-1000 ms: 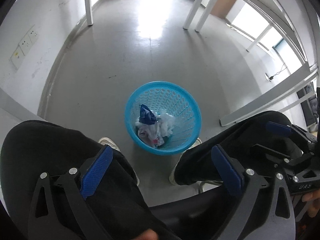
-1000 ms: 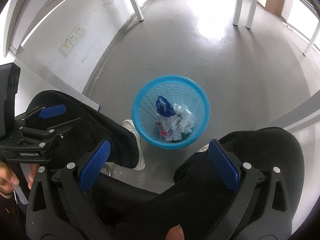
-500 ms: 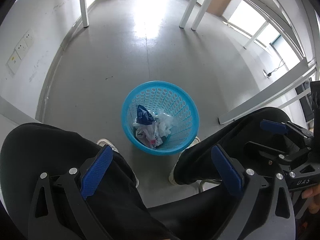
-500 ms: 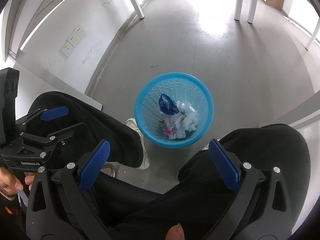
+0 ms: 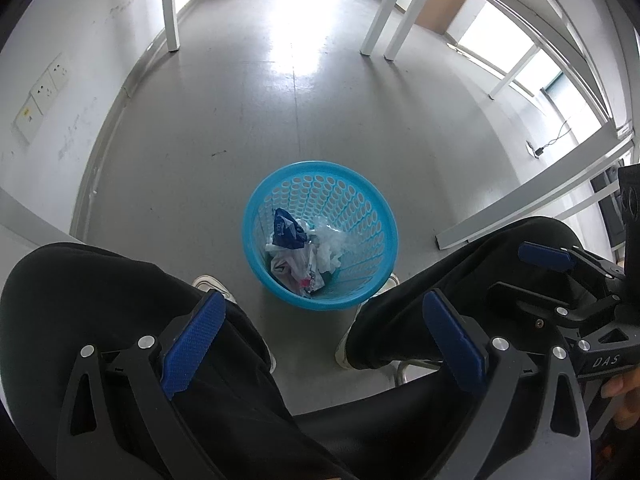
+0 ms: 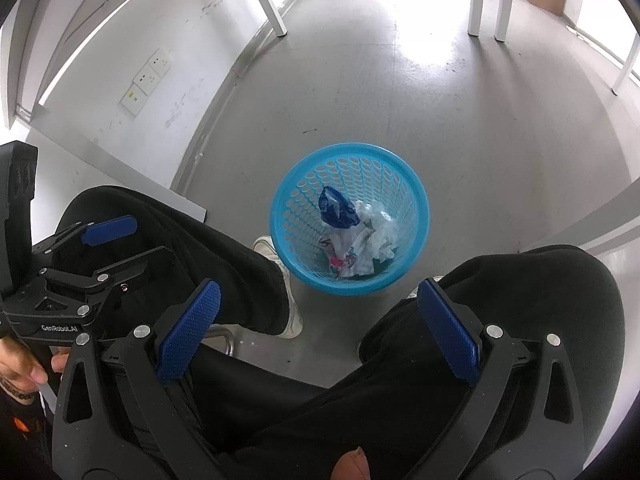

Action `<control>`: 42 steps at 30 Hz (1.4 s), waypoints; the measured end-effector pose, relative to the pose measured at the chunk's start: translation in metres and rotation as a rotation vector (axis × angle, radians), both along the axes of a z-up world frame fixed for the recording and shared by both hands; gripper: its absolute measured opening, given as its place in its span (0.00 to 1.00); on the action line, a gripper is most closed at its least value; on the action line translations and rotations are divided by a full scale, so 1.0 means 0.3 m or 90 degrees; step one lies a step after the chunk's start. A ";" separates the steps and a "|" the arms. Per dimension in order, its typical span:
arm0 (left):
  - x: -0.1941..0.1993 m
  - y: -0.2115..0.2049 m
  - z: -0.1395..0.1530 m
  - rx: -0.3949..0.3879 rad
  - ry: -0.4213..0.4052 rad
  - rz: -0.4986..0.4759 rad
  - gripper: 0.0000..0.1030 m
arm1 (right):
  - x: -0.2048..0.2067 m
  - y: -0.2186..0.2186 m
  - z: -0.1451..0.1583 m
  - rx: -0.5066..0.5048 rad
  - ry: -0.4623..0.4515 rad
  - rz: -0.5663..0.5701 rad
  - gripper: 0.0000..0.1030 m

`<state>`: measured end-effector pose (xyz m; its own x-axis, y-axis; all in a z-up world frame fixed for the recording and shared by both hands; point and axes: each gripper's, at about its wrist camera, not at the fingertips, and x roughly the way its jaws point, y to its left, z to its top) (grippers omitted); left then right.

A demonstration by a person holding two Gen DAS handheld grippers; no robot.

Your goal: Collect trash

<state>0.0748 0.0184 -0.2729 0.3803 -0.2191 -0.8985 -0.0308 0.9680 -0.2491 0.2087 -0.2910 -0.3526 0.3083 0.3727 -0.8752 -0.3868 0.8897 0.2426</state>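
Both grippers are held above a seated person's black-trousered knees, pointing down at the grey floor (image 5: 320, 120). The left gripper (image 5: 324, 336) has its fingers spread wide with nothing between them, and the right gripper (image 6: 316, 324) is the same: wide apart, empty. A blue plastic basket (image 5: 360, 208) stands on the floor at the centre of both views, between the person's white shoes. Inside it lies the trash (image 5: 304, 252): crumpled white paper, a dark blue wrapper and a printed bag.
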 end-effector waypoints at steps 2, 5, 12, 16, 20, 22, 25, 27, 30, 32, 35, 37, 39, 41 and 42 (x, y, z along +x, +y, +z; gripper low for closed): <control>0.000 0.000 0.000 0.001 0.000 -0.001 0.94 | 0.000 -0.001 0.001 0.001 0.000 -0.001 0.92; -0.001 0.000 0.000 0.001 0.000 -0.001 0.94 | 0.000 -0.002 0.001 0.000 -0.001 0.001 0.92; -0.001 -0.001 -0.001 0.000 0.001 -0.001 0.94 | 0.001 -0.004 0.001 0.001 0.001 -0.001 0.92; -0.002 -0.004 -0.004 -0.001 0.002 -0.001 0.94 | 0.002 -0.006 0.002 -0.002 0.000 0.001 0.92; -0.002 -0.004 -0.003 -0.001 0.003 -0.001 0.94 | 0.002 -0.009 0.002 -0.002 0.000 0.000 0.92; -0.004 -0.004 -0.005 -0.001 0.003 -0.001 0.94 | 0.002 -0.008 0.001 -0.002 0.001 0.000 0.92; -0.004 -0.004 -0.005 -0.001 0.002 -0.001 0.94 | 0.003 -0.007 0.001 -0.002 0.000 0.000 0.92; -0.004 -0.004 -0.004 -0.001 0.003 -0.001 0.94 | 0.003 -0.007 0.000 -0.002 0.000 -0.001 0.92; -0.004 -0.005 -0.004 -0.001 0.003 -0.001 0.94 | 0.004 -0.008 0.000 -0.001 0.001 -0.001 0.92; -0.003 -0.002 -0.004 -0.001 0.002 -0.001 0.94 | 0.005 -0.008 -0.002 -0.002 0.001 -0.002 0.92; -0.003 -0.002 -0.004 -0.001 0.003 -0.001 0.94 | 0.005 -0.009 0.000 -0.001 0.001 -0.002 0.92; -0.002 -0.002 -0.003 -0.001 0.002 -0.003 0.94 | 0.005 -0.009 -0.001 -0.001 0.001 -0.002 0.92; -0.006 -0.008 -0.006 0.003 0.001 -0.004 0.94 | 0.006 -0.009 -0.001 -0.002 0.001 -0.001 0.92; -0.008 -0.010 -0.009 0.002 0.001 -0.004 0.94 | 0.006 -0.009 0.000 -0.002 0.001 -0.001 0.92; -0.009 -0.010 -0.010 0.000 0.003 -0.001 0.94 | 0.006 -0.009 0.000 -0.001 0.001 -0.002 0.92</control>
<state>0.0722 0.0155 -0.2761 0.3762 -0.2197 -0.9001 -0.0304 0.9680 -0.2490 0.2105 -0.2938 -0.3524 0.3077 0.3701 -0.8765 -0.3842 0.8911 0.2414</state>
